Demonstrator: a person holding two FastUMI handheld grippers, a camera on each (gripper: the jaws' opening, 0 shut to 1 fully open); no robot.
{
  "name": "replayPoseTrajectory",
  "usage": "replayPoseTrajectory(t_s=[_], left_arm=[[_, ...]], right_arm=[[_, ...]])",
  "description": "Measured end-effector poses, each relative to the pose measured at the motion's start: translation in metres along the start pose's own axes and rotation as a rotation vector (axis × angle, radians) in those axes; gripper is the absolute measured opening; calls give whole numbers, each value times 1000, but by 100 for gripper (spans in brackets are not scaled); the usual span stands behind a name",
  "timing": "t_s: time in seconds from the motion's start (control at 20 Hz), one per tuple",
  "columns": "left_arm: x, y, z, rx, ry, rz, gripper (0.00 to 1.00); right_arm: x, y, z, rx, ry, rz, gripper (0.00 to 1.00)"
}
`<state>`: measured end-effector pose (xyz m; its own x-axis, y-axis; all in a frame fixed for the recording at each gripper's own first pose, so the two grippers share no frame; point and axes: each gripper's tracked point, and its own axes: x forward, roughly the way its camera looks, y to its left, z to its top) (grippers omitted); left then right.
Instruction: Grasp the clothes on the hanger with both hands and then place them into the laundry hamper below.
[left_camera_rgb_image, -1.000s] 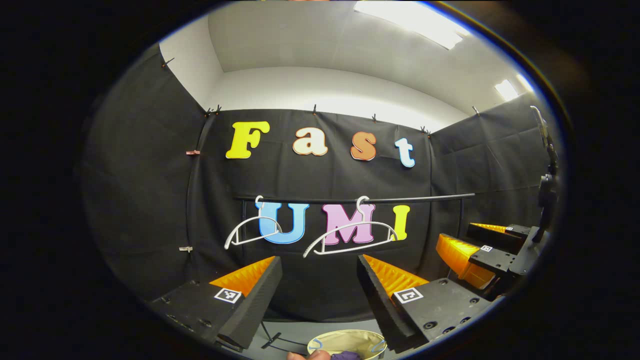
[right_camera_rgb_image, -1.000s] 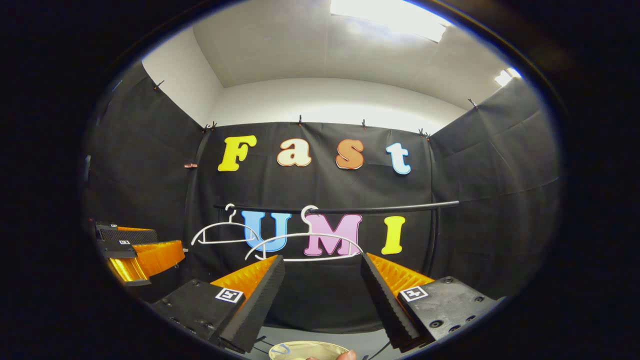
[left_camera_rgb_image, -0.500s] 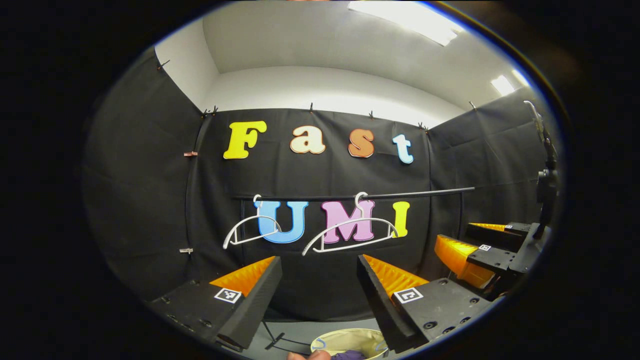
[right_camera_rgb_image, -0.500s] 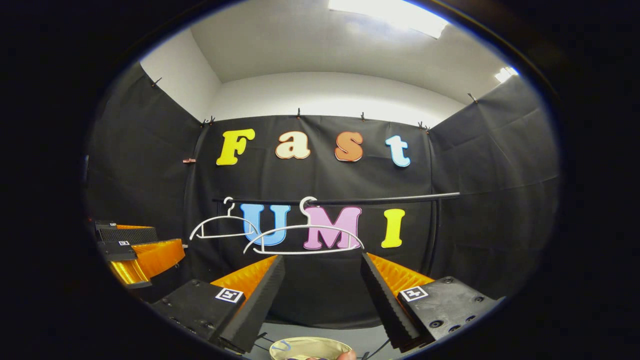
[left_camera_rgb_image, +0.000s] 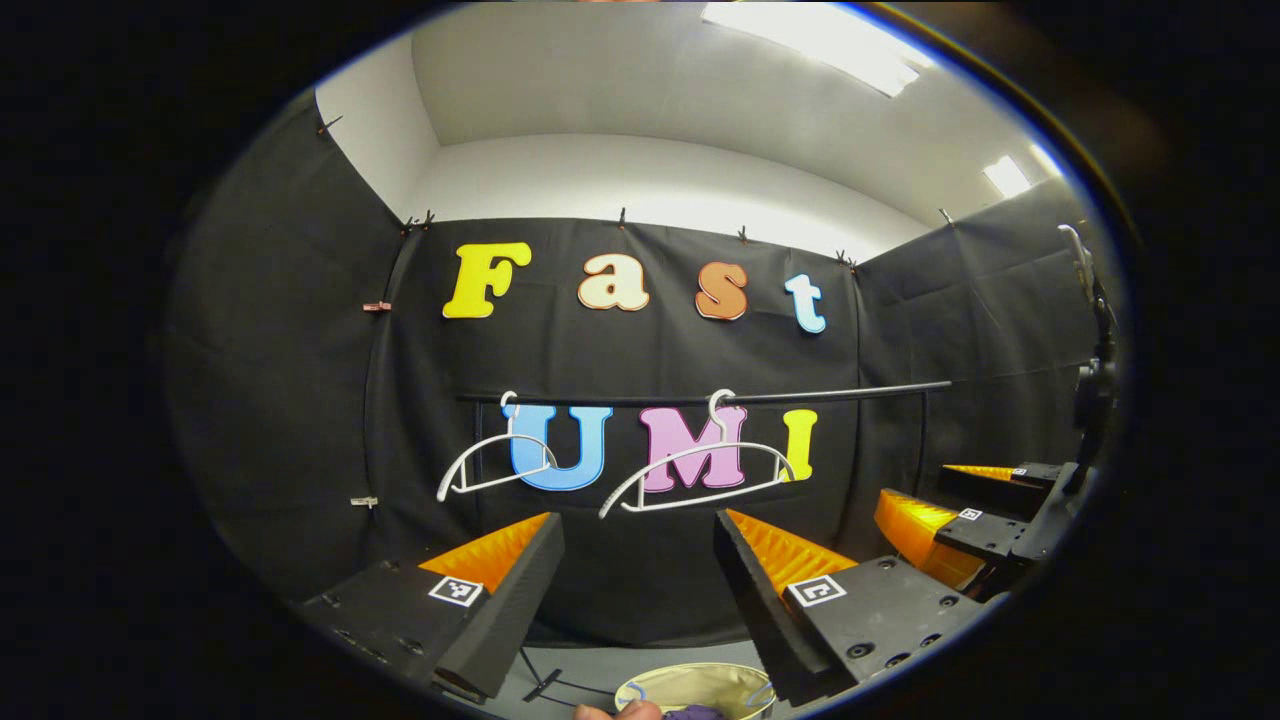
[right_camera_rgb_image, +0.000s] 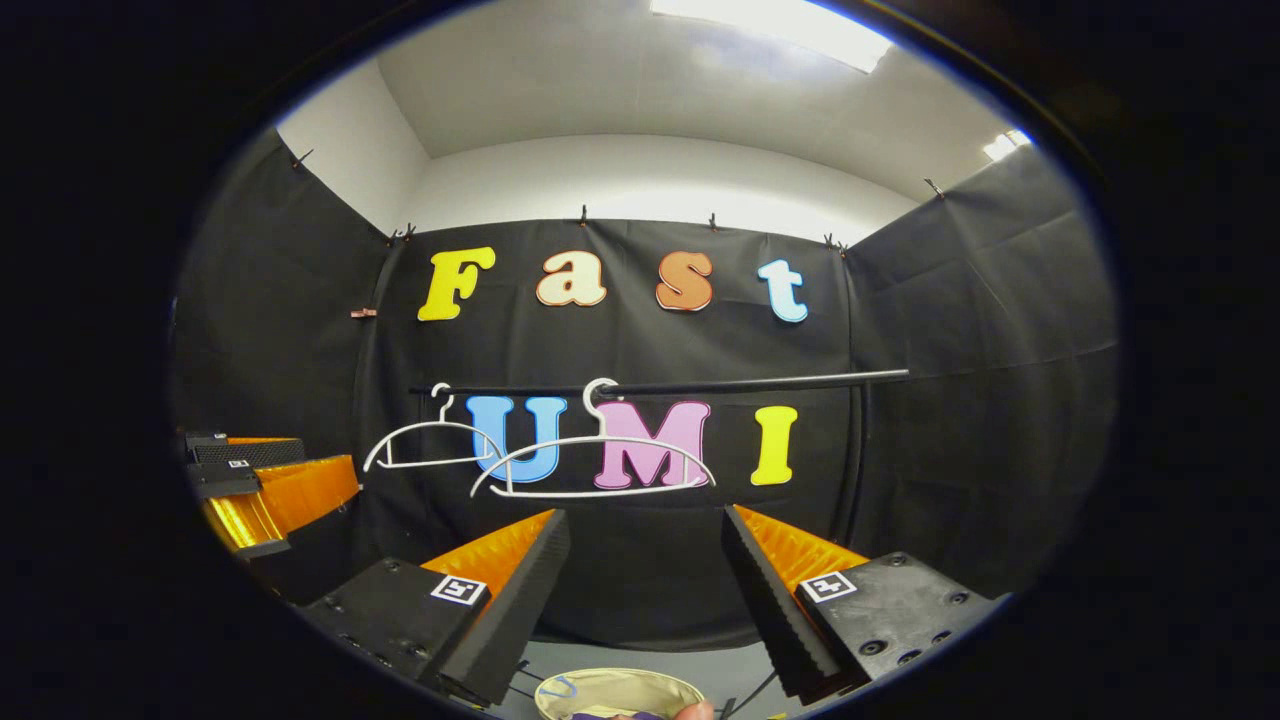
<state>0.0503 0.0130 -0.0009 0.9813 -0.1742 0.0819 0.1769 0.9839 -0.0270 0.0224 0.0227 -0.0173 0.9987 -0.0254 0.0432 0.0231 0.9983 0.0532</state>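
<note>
In the left gripper view, the left gripper (left_camera_rgb_image: 638, 560) holds its fingers (left_camera_rgb_image: 500, 590) wide apart with nothing between them. Just below the gap, at 6 o'clock, sits the laundry hamper (left_camera_rgb_image: 700, 685), its pale rim open, with a bit of purple clothes (left_camera_rgb_image: 690, 712) inside and a fingertip of a hand (left_camera_rgb_image: 625, 711) at the edge. At 3 o'clock, farther off, the right gripper (left_camera_rgb_image: 960, 510) shows with its fingers apart. Beyond, two bare white hangers (left_camera_rgb_image: 695, 470) hang from the black rail (left_camera_rgb_image: 830, 393) at about 12 o'clock from the fingers.

In the right gripper view, the right gripper (right_camera_rgb_image: 645, 565) is likewise spread and empty, the hamper (right_camera_rgb_image: 615, 692) at 6 o'clock, the left gripper (right_camera_rgb_image: 270, 490) at 9 o'clock.
</note>
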Motion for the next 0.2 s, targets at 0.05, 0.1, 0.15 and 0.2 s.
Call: replayPoseTrajectory(t_s=[0.05, 0.1, 0.15, 0.2], left_arm=[[0, 0, -1, 2, 0, 2, 94], [1, -1, 0, 3, 0, 0, 92], [1, -1, -1, 3, 1, -1, 94], [1, -2, -1, 4, 2, -1, 94]], right_arm=[[0, -1, 2, 0, -3, -4, 98], [-1, -2, 2, 2, -7, -6, 98], [-1, -2, 3, 6, -7, -7, 98], [-1, -4, 4, 9, -9, -8, 98]])
